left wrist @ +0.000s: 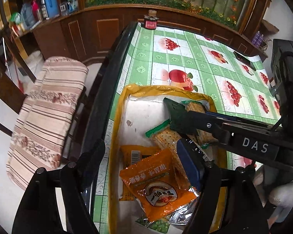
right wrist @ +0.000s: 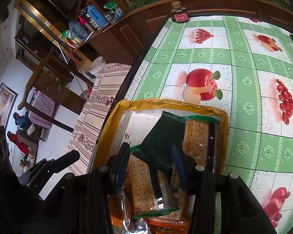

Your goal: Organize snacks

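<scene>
A white box with a yellow taped rim (left wrist: 115,136) (right wrist: 166,102) stands at the table's left edge and holds several snack packets. My right gripper (right wrist: 149,150) (left wrist: 185,120) is shut on a dark green packet (right wrist: 162,136) (left wrist: 174,113), held tilted over the box's far end above clear-wrapped cracker packets (left wrist: 166,136) (right wrist: 197,134). My left gripper (left wrist: 140,146) is open over the box's near end. Its left finger hangs outside the rim. Two orange packets (left wrist: 156,183) lie loose below it, touched by neither pad. A silver packet (left wrist: 160,222) lies partly under them.
The table has a green fruit-print cloth (left wrist: 185,62) (right wrist: 234,62). A dark jar with a cork lid (left wrist: 150,22) (right wrist: 179,14) stands at its far edge and a black phone (left wrist: 244,60) at far right. A chair with a striped cushion (left wrist: 46,107) (right wrist: 99,113) stands left of the table.
</scene>
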A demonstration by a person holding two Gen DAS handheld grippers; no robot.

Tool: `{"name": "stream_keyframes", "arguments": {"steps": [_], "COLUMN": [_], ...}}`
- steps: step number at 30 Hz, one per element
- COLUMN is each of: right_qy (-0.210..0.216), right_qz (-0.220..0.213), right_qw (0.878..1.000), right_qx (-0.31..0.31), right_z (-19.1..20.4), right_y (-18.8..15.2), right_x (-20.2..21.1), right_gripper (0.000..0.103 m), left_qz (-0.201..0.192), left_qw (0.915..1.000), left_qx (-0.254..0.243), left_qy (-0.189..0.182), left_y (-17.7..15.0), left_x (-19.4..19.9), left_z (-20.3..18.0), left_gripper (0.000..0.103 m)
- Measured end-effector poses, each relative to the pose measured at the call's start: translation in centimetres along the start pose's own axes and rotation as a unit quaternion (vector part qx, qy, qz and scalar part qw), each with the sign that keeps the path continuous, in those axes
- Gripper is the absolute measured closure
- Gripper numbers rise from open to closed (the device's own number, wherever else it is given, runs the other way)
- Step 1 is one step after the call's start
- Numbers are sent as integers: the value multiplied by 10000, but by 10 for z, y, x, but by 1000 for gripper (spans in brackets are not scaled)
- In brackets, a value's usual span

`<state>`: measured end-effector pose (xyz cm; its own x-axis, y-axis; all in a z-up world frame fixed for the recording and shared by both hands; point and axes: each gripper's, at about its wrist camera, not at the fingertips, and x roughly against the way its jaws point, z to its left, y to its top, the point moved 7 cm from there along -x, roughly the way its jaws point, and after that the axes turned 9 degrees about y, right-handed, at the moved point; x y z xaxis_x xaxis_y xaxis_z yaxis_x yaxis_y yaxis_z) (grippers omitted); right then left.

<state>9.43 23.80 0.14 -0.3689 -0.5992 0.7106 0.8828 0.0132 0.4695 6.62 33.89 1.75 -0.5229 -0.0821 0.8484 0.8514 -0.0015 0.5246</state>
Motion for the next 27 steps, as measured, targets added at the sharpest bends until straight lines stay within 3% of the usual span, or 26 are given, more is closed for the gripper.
{"name": "stream_keyframes", "arguments": {"steps": [7, 23, 27], "right_qy": [159, 183, 156], "right_qz": [-115, -277, -267], "right_qw": [9998, 9981, 9972], "right_qx": [17, 525, 686], "right_z": [-1, -14, -16], "right_y": [-12, -101, -122], "right_x": [27, 137, 155], "right_gripper": [56, 49, 49], "left_qz": [-294, -806, -1184], "left_qw": [9985, 9933, 9882], "left_qx": [37, 310, 374], "left_qy": [463, 765, 896], "left_y": [-10, -64, -72], "left_x": [34, 127, 156], "left_z": [-5, -62, -70], "left_gripper": [27, 22, 22]}}
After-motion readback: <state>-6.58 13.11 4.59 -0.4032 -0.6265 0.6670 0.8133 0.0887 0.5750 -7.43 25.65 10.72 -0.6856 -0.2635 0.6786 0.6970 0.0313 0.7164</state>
